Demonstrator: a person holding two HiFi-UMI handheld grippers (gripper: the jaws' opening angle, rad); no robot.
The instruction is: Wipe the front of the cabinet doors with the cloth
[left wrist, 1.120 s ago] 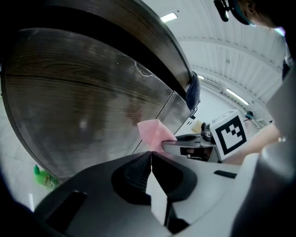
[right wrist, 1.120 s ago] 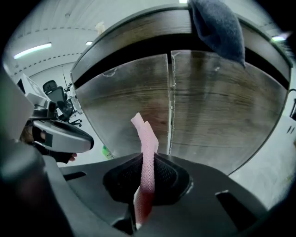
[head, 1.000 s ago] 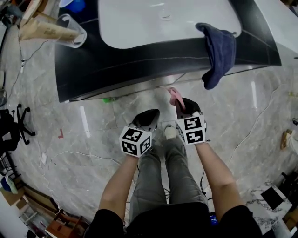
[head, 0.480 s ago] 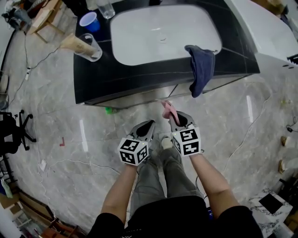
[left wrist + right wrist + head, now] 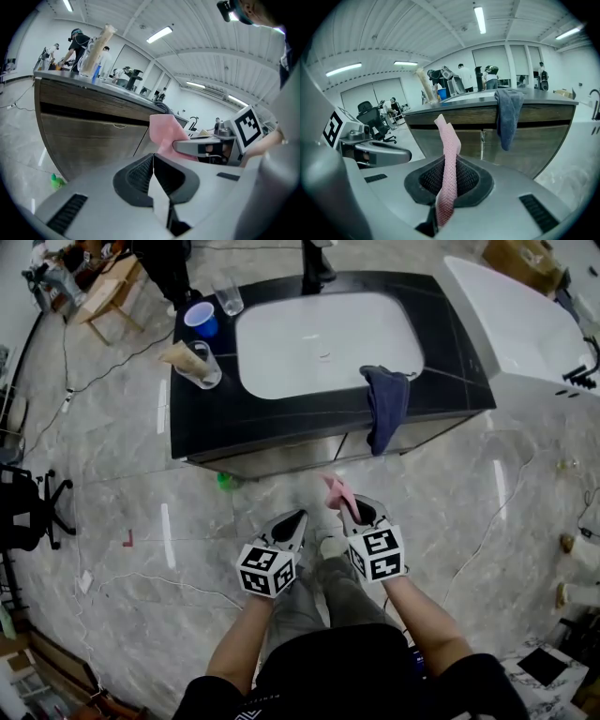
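The pink cloth (image 5: 449, 154) stands up between the jaws of my right gripper (image 5: 447, 176), which is shut on it; the same pink cloth (image 5: 337, 493) pokes forward from that right gripper (image 5: 354, 512) in the head view. My left gripper (image 5: 289, 524) is beside it, shut and empty, its jaws meeting in the left gripper view (image 5: 153, 171). The brown cabinet doors (image 5: 487, 138) under the black counter (image 5: 281, 423) are a short way ahead of both grippers, untouched. The pink cloth (image 5: 168, 136) also shows in the left gripper view.
A dark blue towel (image 5: 384, 409) hangs over the counter's front edge onto the doors. A white sink (image 5: 323, 338), a blue cup (image 5: 200, 318) and glass cups (image 5: 202, 367) are on the counter. A small green object (image 5: 225, 482) lies on the floor by the cabinet. A white bathtub (image 5: 520, 329) stands at right.
The cabinet has drawn farther away in the head view; both grippers have backed off from it together. The pink cloth stays in the right gripper.
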